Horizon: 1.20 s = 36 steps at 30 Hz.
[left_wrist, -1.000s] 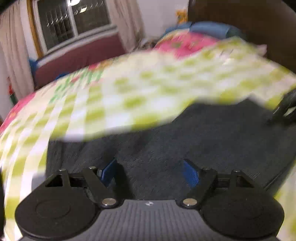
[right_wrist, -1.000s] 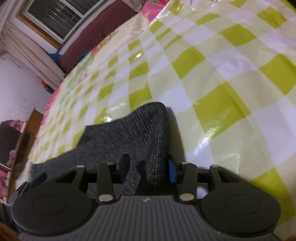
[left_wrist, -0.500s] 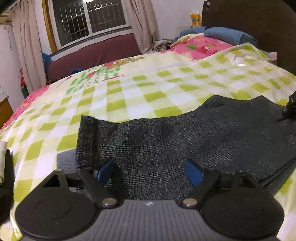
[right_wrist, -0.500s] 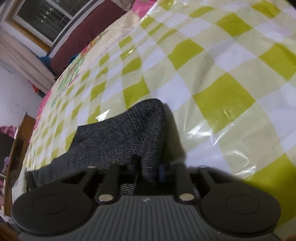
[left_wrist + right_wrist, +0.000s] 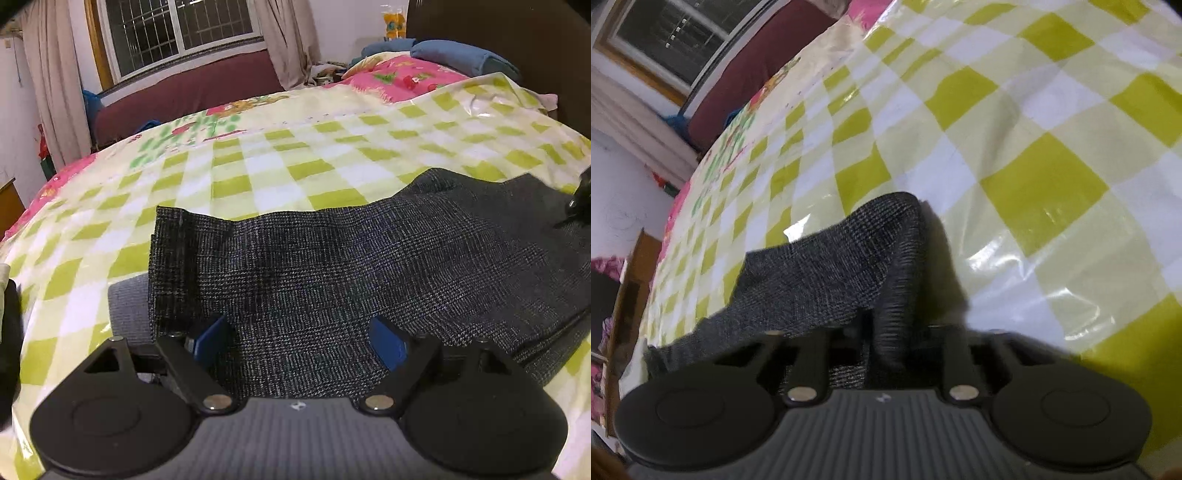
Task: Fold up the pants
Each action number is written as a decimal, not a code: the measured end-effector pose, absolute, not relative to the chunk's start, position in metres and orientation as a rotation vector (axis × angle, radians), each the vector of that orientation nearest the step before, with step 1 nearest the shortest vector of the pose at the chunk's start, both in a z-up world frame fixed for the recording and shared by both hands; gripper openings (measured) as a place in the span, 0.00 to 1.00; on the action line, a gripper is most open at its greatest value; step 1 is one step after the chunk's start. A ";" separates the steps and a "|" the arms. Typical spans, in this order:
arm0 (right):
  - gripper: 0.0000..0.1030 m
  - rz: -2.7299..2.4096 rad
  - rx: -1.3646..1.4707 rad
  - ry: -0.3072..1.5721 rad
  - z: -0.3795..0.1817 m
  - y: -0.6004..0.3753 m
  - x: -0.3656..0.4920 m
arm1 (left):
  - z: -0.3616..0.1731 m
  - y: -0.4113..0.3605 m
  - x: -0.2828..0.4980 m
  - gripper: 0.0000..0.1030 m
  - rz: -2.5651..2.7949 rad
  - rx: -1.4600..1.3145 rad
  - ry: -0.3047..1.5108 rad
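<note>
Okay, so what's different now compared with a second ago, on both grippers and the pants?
The right gripper has just been closing and now pinches a raised fold of the dark grey woven pants. The left gripper opened a little wider, with nothing clamped, over the cloth. The pants remain spread on the green-and-white checked plastic sheet.

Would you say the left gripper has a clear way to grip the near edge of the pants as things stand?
Probably yes. The left gripper is open with the dark pants lying flat between its blue pads, and nothing else lies on the cloth there. The right gripper is shut on another fold.
</note>
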State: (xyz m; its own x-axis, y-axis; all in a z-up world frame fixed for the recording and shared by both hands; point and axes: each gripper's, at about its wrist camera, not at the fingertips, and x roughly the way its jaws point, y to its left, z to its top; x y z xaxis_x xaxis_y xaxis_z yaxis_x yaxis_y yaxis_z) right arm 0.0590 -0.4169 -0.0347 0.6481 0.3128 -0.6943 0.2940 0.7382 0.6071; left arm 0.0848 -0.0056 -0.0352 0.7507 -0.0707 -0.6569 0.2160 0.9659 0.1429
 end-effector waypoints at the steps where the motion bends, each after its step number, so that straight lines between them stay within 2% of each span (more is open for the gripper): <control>1: 0.10 0.013 0.769 0.868 -0.026 -0.415 0.055 | -0.035 -0.005 0.085 0.94 -0.159 0.213 0.705; 8: 0.10 0.166 0.652 0.777 0.055 -0.342 0.054 | -0.032 -0.001 0.082 0.94 -0.180 0.200 0.705; 13: 0.10 0.286 0.545 0.809 0.077 -0.254 0.077 | -0.025 0.017 0.078 0.94 -0.202 0.136 0.728; 20: 0.10 0.341 0.415 0.910 0.066 -0.146 0.104 | -0.008 0.048 0.052 0.94 -0.225 0.080 0.715; 30: 0.10 0.339 0.281 0.965 0.060 -0.074 0.111 | -0.021 0.073 0.052 0.95 -0.221 -0.003 0.789; 36: 0.19 0.293 0.306 1.008 0.040 -0.052 0.122 | -0.015 0.090 0.045 0.95 -0.235 -0.078 0.773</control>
State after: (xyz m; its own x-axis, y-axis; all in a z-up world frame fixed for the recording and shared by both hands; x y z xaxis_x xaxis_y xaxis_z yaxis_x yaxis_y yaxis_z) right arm 0.1220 -0.0520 0.0402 0.5021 0.3776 -0.7780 -0.0989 0.9188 0.3821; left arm 0.0451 0.0904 -0.0145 0.6910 -0.2383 -0.6825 0.1809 0.9711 -0.1559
